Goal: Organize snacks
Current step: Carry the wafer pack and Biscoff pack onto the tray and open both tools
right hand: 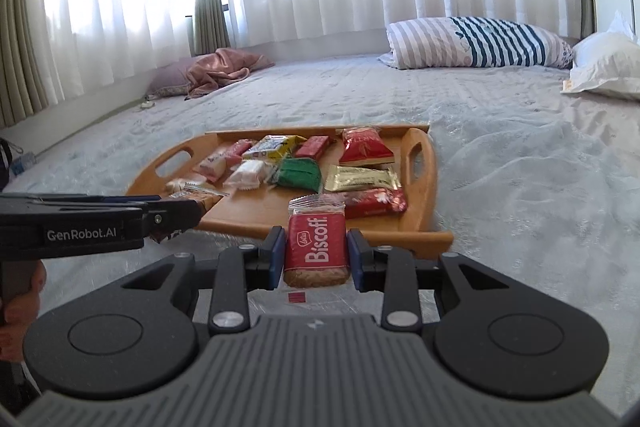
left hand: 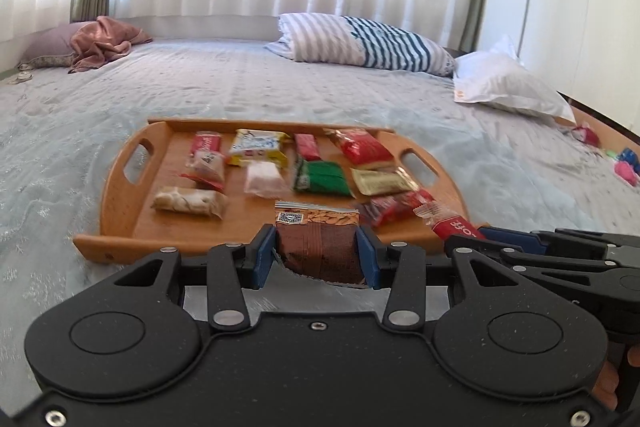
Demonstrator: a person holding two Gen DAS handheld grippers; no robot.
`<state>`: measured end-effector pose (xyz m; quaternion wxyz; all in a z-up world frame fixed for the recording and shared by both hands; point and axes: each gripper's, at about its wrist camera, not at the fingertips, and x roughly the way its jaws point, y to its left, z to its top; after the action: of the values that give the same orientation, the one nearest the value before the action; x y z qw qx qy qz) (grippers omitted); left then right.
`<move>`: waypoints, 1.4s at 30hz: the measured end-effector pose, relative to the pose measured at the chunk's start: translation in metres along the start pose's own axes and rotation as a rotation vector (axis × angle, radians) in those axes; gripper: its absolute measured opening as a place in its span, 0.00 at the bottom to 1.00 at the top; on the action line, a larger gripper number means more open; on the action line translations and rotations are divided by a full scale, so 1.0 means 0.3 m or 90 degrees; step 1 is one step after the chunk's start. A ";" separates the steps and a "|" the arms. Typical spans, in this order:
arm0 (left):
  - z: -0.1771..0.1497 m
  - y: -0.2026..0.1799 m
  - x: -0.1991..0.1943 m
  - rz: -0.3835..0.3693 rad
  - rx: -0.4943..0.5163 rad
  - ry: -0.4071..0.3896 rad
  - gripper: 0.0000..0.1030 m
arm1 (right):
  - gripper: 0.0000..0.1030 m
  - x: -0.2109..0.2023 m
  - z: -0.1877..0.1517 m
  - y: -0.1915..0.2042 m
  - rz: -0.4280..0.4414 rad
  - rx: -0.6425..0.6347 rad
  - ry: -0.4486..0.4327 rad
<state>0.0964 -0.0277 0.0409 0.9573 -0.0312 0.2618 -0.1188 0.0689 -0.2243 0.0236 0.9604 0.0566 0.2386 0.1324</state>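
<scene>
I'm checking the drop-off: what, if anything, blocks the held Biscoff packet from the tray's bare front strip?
Nothing visible. The right gripper holds the Biscoff packet just before the tray; the bare wood ahead lies beside a red packet.

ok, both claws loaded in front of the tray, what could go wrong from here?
1. The left claw pinches the brown almond-print packet by its sides; it may buckle and slip.
2. The wooden tray is crowded, so the red Biscoff biscuit pack in the right claw could land on other snacks.
3. The claws sit close together and might collide.
</scene>
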 end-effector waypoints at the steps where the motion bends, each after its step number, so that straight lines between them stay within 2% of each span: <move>1: 0.008 0.012 0.010 0.002 -0.005 0.000 0.40 | 0.36 0.016 0.009 0.005 0.002 0.010 0.000; 11: 0.046 0.109 0.130 0.013 -0.052 0.001 0.40 | 0.37 0.163 0.067 0.069 0.016 0.052 -0.001; 19: 0.030 0.138 0.202 0.028 -0.048 0.008 0.40 | 0.37 0.264 0.056 0.072 0.014 0.089 0.018; 38: 0.017 0.169 0.279 0.033 -0.057 0.028 0.41 | 0.38 0.352 0.049 0.061 0.013 0.101 0.029; 42: 0.018 0.174 0.281 0.040 -0.063 0.030 0.41 | 0.43 0.356 0.048 0.060 0.019 0.104 0.027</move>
<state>0.1807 0.0024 -0.0025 0.9515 -0.0673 0.2903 -0.0766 0.1626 -0.1778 -0.0078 0.9452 0.1357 0.2678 0.1282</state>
